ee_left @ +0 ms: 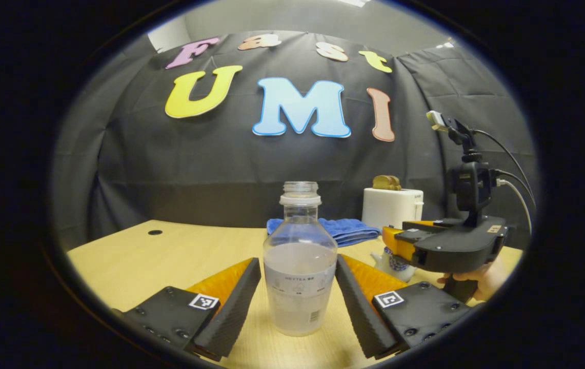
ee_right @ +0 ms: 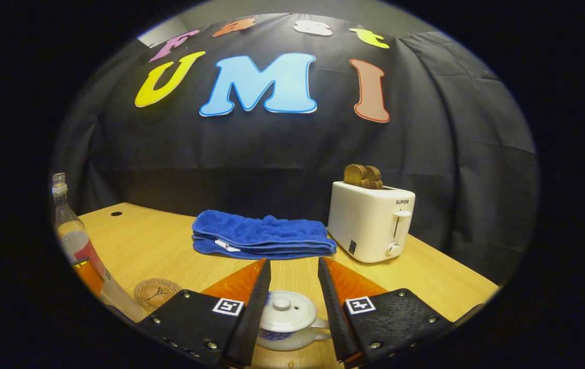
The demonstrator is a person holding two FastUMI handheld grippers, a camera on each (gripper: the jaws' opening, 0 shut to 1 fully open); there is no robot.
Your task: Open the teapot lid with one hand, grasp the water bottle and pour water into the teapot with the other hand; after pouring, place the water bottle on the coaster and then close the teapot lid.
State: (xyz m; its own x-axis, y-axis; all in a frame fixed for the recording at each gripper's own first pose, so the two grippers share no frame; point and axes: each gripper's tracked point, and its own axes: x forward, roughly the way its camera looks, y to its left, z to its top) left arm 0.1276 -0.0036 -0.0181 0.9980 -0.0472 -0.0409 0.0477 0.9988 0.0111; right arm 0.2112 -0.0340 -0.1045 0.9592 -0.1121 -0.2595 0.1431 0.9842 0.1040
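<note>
An uncapped clear water bottle (ee_left: 300,261), part full, stands on the wooden table (ee_left: 169,251) between the fingers of my left gripper (ee_left: 298,259). That gripper is open, with a narrow gap on each side of the bottle. In the right gripper view the bottle (ee_right: 74,230) is at the far left. My right gripper (ee_right: 294,264) is open, its fingers flanking the lid (ee_right: 282,307) of the small white teapot (ee_right: 292,335) without touching it. In the left gripper view the right gripper (ee_left: 395,246), held by a hand (ee_left: 482,282), hovers over the teapot (ee_left: 389,264). A round brown coaster (ee_right: 158,292) lies left of the teapot.
A folded blue towel (ee_right: 264,236) lies at the back middle of the table. A white toaster (ee_right: 371,220) with two slices of toast stands at the back right. The table's right edge runs just beyond the toaster. A small hole (ee_left: 155,232) marks the back left.
</note>
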